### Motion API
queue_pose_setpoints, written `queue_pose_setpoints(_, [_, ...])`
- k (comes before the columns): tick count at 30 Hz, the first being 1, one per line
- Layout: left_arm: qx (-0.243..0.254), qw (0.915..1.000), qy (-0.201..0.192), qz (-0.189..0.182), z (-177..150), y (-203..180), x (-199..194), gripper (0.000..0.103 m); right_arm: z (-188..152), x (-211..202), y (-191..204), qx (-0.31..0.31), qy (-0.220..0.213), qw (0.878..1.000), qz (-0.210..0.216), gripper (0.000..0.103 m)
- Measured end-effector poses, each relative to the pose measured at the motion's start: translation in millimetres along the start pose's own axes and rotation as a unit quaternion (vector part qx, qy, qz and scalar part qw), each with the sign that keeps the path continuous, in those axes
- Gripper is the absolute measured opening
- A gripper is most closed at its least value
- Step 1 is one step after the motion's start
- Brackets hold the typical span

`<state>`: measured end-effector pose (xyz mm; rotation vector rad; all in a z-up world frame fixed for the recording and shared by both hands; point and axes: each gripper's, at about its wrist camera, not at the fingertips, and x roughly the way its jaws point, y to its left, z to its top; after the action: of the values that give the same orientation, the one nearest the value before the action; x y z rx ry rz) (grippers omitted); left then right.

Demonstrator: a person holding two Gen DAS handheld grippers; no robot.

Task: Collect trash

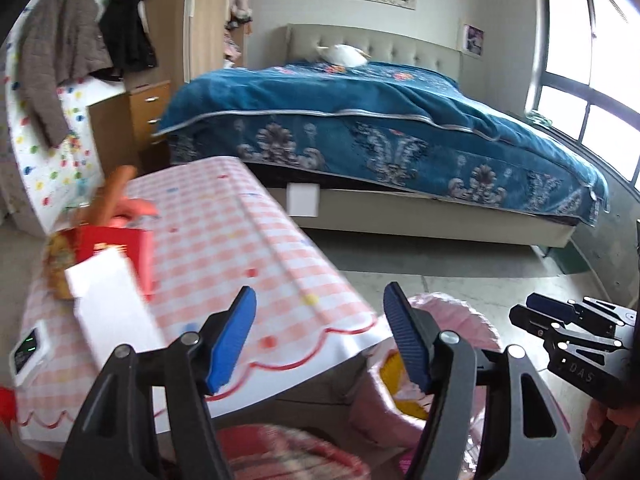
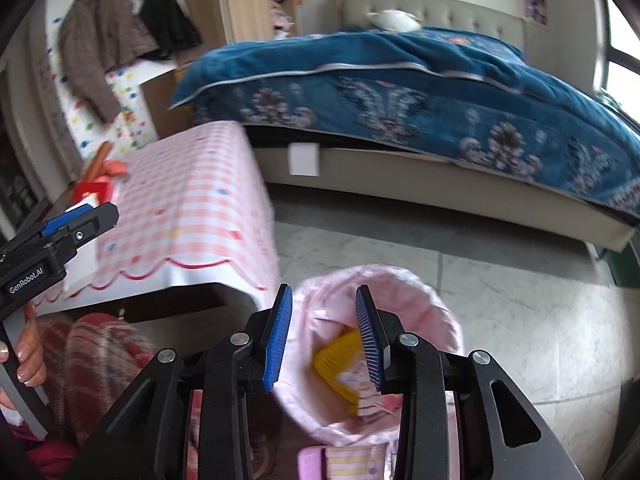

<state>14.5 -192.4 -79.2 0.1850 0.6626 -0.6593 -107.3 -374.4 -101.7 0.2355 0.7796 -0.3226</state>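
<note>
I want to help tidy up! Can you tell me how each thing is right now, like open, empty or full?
left gripper: open, holding nothing.
right gripper: open, holding nothing, above the bin.
trash bin: lined with a pink bag, yellow wrapper inside.
red box: on the table, open at the top.
table: covered by a checked cloth.
bed: covered with a blue blanket.

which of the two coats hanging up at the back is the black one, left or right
The right one: the black coat hangs beside the wooden wardrobe, darker and shorter. The brown coat to its left is lighter and drapes lower over the dotted white cover.
</note>
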Motion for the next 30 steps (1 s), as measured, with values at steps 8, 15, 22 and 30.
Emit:
queue_pose_setpoints(8, [-0.033,0.9958,0.004,0.085,-16.4,63.1,-33.3,0.068,15.2,13.3,70.5,-0.070,0.005,0.995,0.070,0.035])
queue_pose_setpoints(15, [-0.080,0.9854,0.013,0.150,-33.2,125.4,-52.4,0.069,26.5,25.8,148.3,-0.139,0.004,0.982,0.130,0.035])
queue_pose_setpoints(22, [-0.120,0.9710,0.026,0.205,-58.5,184.3,-66.6,0.069,32.2,35.5,213.9,-0.187,0.007,0.968,0.168,0.038])
queue_pose_setpoints(30, [-0.154,0.9603,0.037,0.230,-80.1,222.5,-76.2,0.071,31.9,61.6,263.0,-0.210,0.035,0.958,0.193,0.082])
